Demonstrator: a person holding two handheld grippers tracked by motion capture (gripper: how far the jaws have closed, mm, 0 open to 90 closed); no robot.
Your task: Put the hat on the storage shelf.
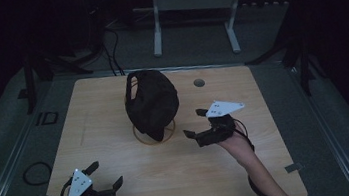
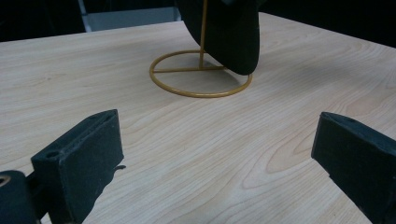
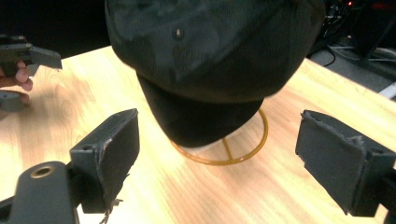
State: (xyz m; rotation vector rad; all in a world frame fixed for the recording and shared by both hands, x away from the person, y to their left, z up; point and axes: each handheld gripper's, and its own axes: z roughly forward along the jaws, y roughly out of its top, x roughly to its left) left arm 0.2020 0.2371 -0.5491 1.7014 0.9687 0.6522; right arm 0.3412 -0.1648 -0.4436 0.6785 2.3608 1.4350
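A black cap [image 1: 151,102] hangs on a thin gold wire stand [image 1: 139,138] with a ring base near the middle of the wooden table [image 1: 206,169]. In the right gripper view the cap [image 3: 210,51] looms close, its brim pointing down over the gold ring [image 3: 254,144]. My right gripper [image 1: 194,122] stands open just right of the stand, with nothing between its jaws. My left gripper [image 1: 105,174] is open at the table's front left, well short of the cap. Its own view shows the stand [image 2: 201,77] and the cap's brim [image 2: 229,32] ahead.
A small round hole [image 1: 199,82] sits in the tabletop at the back right. Grey carpeted floor [image 1: 12,148] surrounds the table, with cables [image 1: 35,173] at the left. A white desk frame [image 1: 192,15] stands behind the table. Bare wood lies along the table's front.
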